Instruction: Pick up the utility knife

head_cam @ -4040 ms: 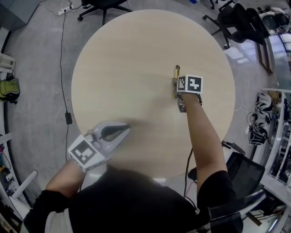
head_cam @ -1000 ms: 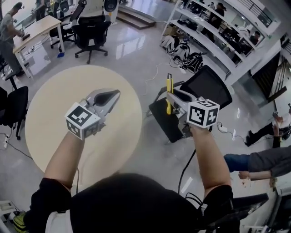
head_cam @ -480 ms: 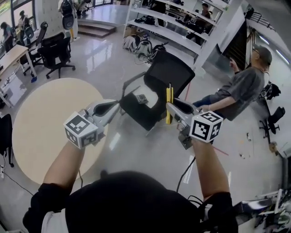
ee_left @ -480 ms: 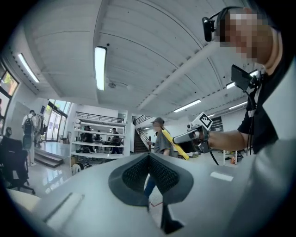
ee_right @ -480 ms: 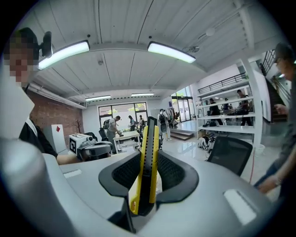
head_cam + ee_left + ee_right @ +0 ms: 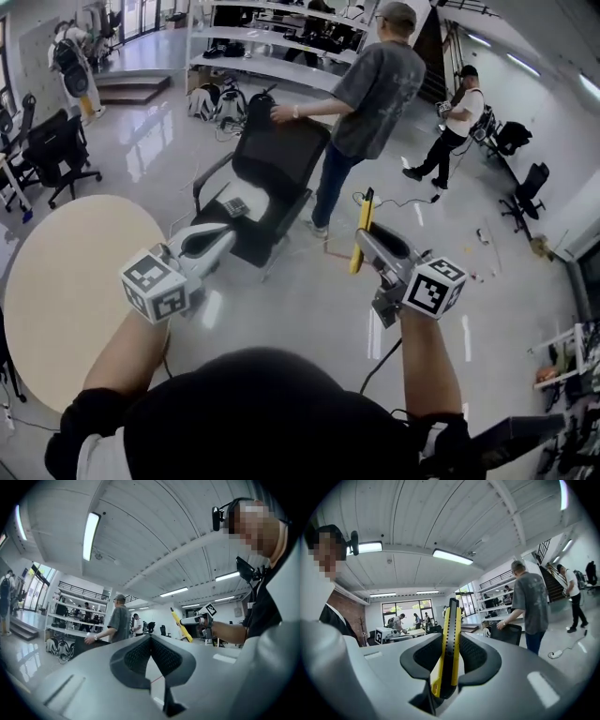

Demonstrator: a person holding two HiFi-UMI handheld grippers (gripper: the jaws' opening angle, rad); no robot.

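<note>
The utility knife [image 6: 361, 234], yellow with a black slider, stands upright between the jaws of my right gripper [image 6: 367, 240], which is shut on it and held level in the air over the floor. In the right gripper view the knife [image 6: 449, 648] is clamped between the black pads [image 6: 476, 656] and sticks up past them. My left gripper [image 6: 223, 234] is also held level, to the left, shut with nothing in it; its pads [image 6: 136, 656] meet at the tip. From the left gripper view the knife [image 6: 180, 625] shows off to the right.
The round wooden table [image 6: 56, 281] lies at the left, behind my left arm. A black office chair [image 6: 272, 178] stands ahead, with a person in a grey shirt [image 6: 375, 84] touching its back. Another person [image 6: 455, 122] walks farther off. Shelves line the back.
The view has swung away from the table toward the chair and the standing person. Both grippers travelled along, the right still holding the knife upright. The table has slid to the left edge.
</note>
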